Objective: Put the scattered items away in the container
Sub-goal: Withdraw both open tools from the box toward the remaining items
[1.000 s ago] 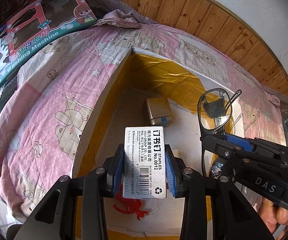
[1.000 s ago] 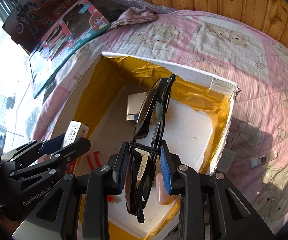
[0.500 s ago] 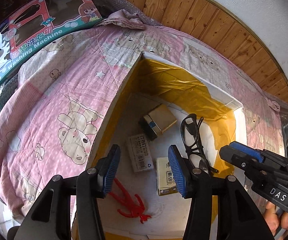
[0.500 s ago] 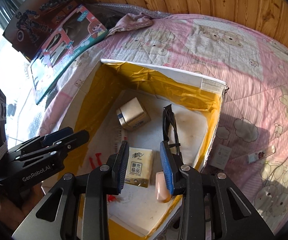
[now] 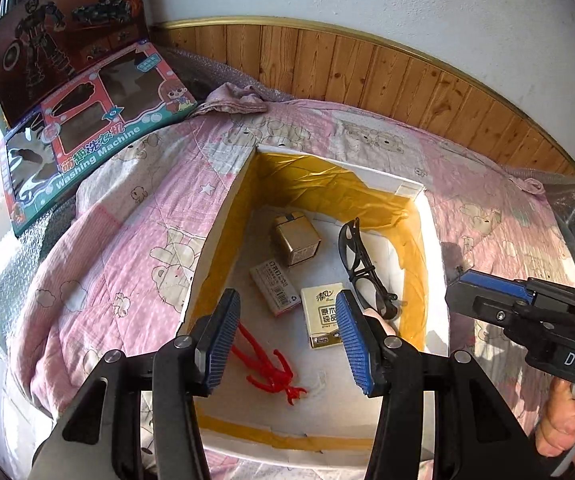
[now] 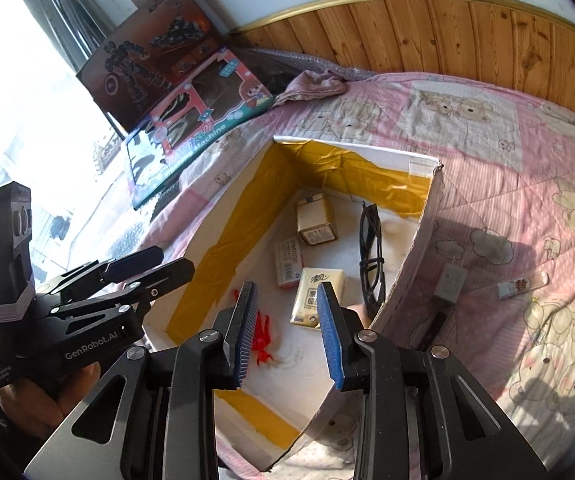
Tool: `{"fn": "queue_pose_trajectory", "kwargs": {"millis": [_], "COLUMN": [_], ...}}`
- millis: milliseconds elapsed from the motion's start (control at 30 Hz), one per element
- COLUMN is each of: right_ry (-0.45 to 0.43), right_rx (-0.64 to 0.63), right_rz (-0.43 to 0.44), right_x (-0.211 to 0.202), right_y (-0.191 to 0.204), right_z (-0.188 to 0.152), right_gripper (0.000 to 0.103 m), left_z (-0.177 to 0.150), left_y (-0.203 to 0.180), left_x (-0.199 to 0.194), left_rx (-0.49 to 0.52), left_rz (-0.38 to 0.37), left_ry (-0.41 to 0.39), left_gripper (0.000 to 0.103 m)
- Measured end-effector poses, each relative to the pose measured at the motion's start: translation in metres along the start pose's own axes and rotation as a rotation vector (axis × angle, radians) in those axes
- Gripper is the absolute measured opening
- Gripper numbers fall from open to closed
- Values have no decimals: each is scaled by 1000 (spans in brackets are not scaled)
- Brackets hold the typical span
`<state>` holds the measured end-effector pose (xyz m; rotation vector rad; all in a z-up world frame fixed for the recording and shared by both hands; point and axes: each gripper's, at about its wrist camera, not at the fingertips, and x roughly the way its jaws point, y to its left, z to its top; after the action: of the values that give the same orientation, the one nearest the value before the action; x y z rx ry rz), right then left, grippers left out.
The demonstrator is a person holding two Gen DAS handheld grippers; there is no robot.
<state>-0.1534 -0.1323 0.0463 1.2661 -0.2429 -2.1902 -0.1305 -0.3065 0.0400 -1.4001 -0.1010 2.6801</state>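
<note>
Hovering with fingers released and empty above the container [image 6: 415,248], both grippers should turn next to the white charger [image 6: 449,282] and small tube [image 6: 521,285] lying on the bed [image 6: 527,200] just beside its right wall, gripping each across its narrow sides.

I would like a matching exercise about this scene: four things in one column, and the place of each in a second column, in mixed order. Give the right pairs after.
Things:
1. glasses
2. red clip
3. white charger
4. washing machine toy box

Places:
A. on the pink quilt, outside the container, on its right
B. inside the container, near its right wall
C. inside the container, near its front edge
D. on the bed's far left, beyond the container

Pairs: 1-B, 2-C, 3-A, 4-D
</note>
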Motion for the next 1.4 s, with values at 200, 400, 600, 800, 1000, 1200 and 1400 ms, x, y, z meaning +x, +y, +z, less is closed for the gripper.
{"fn": "queue_pose_trajectory", "kwargs": {"millis": [200, 400, 600, 800, 1000, 1200, 1400], "right_ry": [-45, -78, -94, -111, -109, -122, -117], "right_rx": [6, -16, -37, -30, 19, 93, 178], "right_rz": [60, 103, 88, 95, 105, 85, 45], "right_x": [-26, -49, -60, -71, -75, -81, -83], "right_y": [8, 20, 26, 24, 10, -15, -49], "right_z": [-24, -44, -65, -90, -117, -136, -150], "right_gripper": [27, 28, 29, 29, 29, 29, 29], "left_z": [-21, -36, -48, -63, -82, -99, -117], "left_y": [-14, -24, -34, -42, -55, -74, -106], "left_x": [-25, -47, -64, -76, -83, -83, -69], "left_rx": [11, 25, 46, 48, 68, 93, 130], "left_rz": [-33, -6, 3, -21, -50, -97, -152], "left_ry": [-25, -47, -60, -66, -60, -42, -3], "left_gripper": [51, 51, 51, 51, 51, 51, 51]}}
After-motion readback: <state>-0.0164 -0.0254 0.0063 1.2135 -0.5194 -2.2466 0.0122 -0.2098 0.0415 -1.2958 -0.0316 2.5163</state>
